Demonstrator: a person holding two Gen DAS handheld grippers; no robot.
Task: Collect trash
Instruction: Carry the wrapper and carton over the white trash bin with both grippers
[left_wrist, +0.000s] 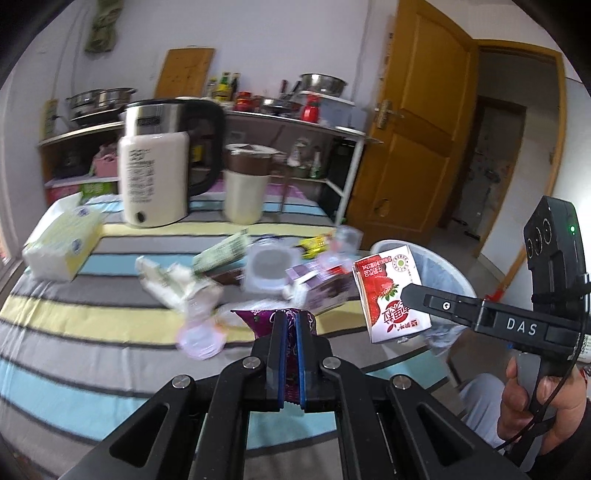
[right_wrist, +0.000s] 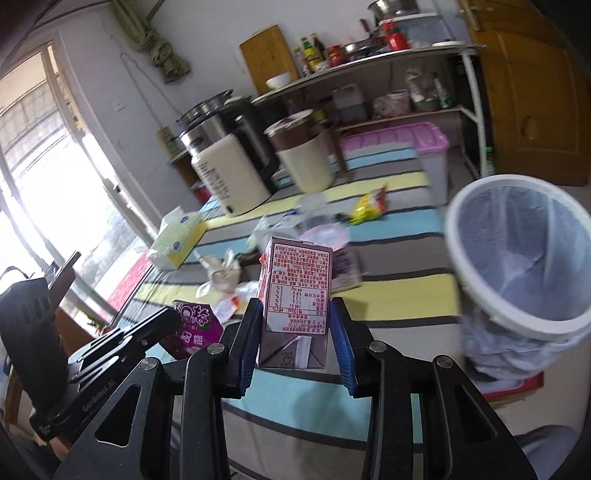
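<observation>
from the left wrist: left gripper (left_wrist: 291, 325) pinched nearly shut on a crinkly purple foil snack wrapper (left_wrist: 264, 319), up over the striped tablecloth (left_wrist: 74, 325) with its blurry litter pile, and off to the right the right gripper (left_wrist: 410, 291) clamping a red-and-white strawberry milk carton (left_wrist: 388, 291) in front of the white-rimmed bin with a clear liner (left_wrist: 439, 266). from the right wrist: blue-padded jaws closed snug on both sides of that carton (right_wrist: 295, 295), held upright above the cloth, bin (right_wrist: 517, 258) just right, purple wrapper (right_wrist: 194, 325) lower left.
</observation>
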